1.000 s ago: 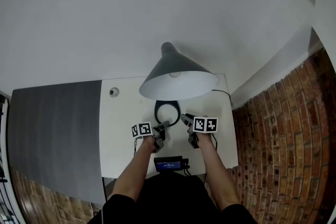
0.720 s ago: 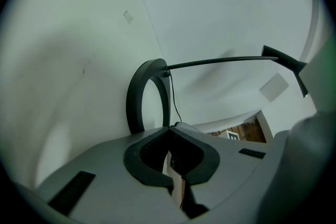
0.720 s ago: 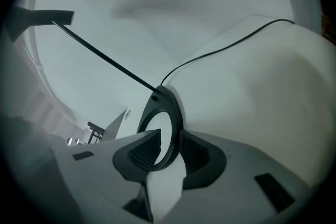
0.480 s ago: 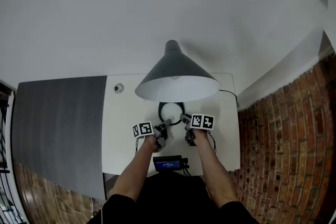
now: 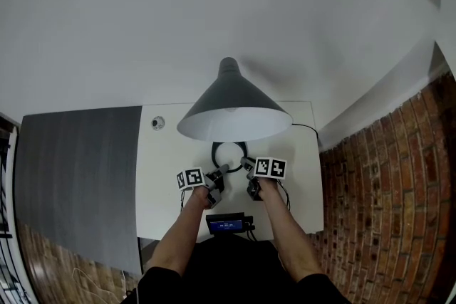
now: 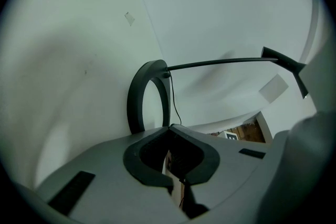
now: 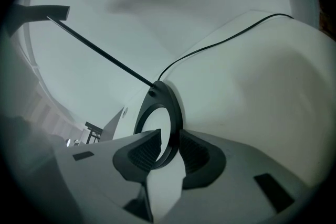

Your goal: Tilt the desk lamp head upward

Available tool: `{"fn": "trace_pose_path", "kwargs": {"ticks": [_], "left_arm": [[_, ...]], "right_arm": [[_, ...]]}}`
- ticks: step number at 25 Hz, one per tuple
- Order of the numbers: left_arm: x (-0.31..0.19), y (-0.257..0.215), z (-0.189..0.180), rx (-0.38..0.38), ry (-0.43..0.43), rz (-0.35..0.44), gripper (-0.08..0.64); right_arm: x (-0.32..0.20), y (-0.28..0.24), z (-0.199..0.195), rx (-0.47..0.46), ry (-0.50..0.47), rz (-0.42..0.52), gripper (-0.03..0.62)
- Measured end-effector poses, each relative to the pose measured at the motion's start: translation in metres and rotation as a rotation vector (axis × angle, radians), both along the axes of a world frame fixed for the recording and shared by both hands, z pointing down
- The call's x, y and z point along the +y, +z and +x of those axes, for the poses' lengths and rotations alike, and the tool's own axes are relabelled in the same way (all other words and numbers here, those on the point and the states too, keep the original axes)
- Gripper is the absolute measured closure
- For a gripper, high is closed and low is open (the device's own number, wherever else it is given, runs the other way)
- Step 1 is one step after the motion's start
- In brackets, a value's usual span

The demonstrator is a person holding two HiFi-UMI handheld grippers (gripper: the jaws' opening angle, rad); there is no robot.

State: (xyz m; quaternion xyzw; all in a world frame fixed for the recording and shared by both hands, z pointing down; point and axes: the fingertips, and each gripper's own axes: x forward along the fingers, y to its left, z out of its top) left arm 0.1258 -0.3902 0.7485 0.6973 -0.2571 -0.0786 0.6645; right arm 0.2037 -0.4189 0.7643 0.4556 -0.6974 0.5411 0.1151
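Observation:
The desk lamp's dark grey cone shade [image 5: 235, 100] hangs over its black ring base [image 5: 228, 151] on the white table [image 5: 167, 181]. A thin arm [image 6: 220, 63] runs from the ring base [image 6: 137, 97] up to the head. My left gripper [image 5: 222, 169] sits just in front of the ring's left side. Its jaws [image 6: 169, 127] are shut with nothing between them. My right gripper [image 5: 247, 164] is at the ring's right side. It stands open [image 7: 169, 135] and straddles the rim of the ring base [image 7: 173, 107].
A black cable [image 5: 303, 126] leaves the base toward the table's right back corner. A small round fitting [image 5: 157, 123] sits at the back left. A dark grey panel [image 5: 78, 174] adjoins the table on the left, and a brick wall [image 5: 385, 189] stands on the right.
My right gripper has come down and slightly left onto the ring base's rim, jaws unchanged. The left gripper has stayed where it was. The lamp shade has not tilted.

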Motion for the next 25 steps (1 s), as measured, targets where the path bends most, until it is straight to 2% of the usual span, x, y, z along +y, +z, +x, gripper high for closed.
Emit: {"fn": "trace_pose_path", "kwargs": {"ticks": [7,12,16,18,20,23,25], "left_arm": [[-0.001,0.000,-0.001,0.004,0.003,0.002,0.551],[-0.002,0.001,-0.003,-0.004,0.007,0.003,0.551],[0.009,0.002,-0.001,-0.018,0.051,0.002,0.551],[0.015,-0.003,-0.005,-0.002,0.057,0.013,0.551],[0.017,-0.015,-0.014,0.040,0.039,0.040,0.551],[0.019,-0.046,-0.029,0.109,0.008,0.098,0.549],[0.025,-0.066,-0.038,0.139,-0.005,0.113,0.551]], "right_arm": [[0.001,-0.001,-0.001,0.002,0.026,0.002,0.477],[0.003,0.002,-0.003,0.026,-0.001,0.004,0.480],[0.012,0.003,0.005,0.023,0.032,-0.010,0.488],[0.024,-0.006,0.011,-0.046,0.093,-0.003,0.488],[0.038,-0.030,0.016,-0.192,0.180,0.035,0.489],[0.058,-0.092,0.022,-0.425,0.282,0.145,0.489],[0.073,-0.131,0.025,-0.492,0.312,0.214,0.489]]}}
